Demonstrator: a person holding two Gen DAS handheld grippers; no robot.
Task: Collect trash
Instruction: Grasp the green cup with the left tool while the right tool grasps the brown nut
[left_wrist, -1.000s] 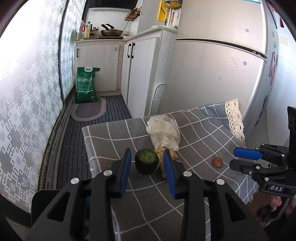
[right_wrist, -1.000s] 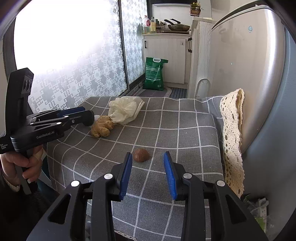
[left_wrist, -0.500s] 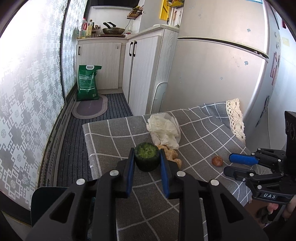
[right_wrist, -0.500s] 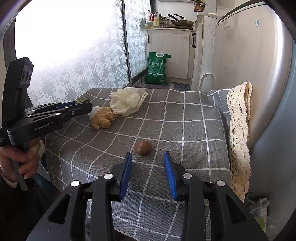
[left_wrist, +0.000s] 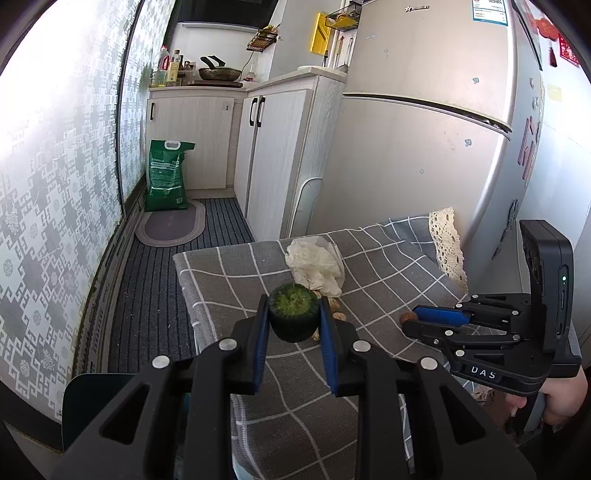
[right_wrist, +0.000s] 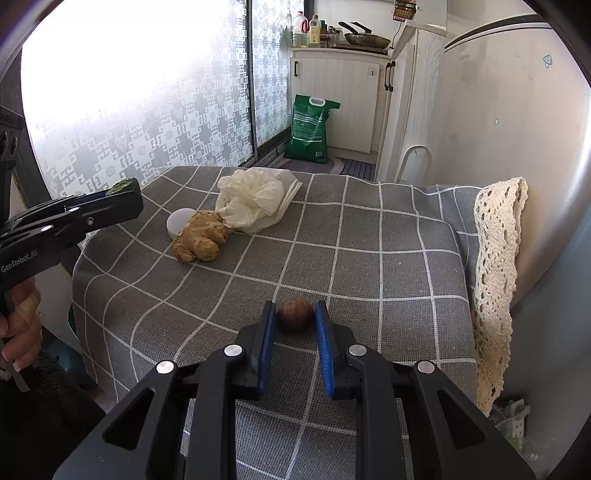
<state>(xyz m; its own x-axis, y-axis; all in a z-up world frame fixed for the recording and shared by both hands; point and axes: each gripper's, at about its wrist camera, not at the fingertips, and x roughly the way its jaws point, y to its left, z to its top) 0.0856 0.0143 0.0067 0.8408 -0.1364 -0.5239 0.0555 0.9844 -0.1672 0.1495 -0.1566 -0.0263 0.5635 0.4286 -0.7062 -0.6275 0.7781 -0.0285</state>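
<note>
Both grippers are black angular frames with silver screws and blue finger pads (left_wrist: 261, 343); the right gripper (left_wrist: 417, 320) reads "DAS", the left gripper (right_wrist: 125, 201) "GenRobot.AI".

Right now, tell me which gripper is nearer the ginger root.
Left. The left gripper, clamped on the green vegetable stub, sits just beside the ginger root. The right gripper is farther down the table, closing around the small brown nut.

Left gripper (left_wrist: 292, 321) angled downward, blue pads clamped on both sides of a green stub (left_wrist: 293, 312), lifted clear. Right gripper (right_wrist: 294, 319) tilted more steeply down, jaws just narrowed, pads flanking a small brown nut (right_wrist: 294, 315). Hand (right_wrist: 18, 325) wrapped round left handle; hand (left_wrist: 561, 400) round right handle.
</note>
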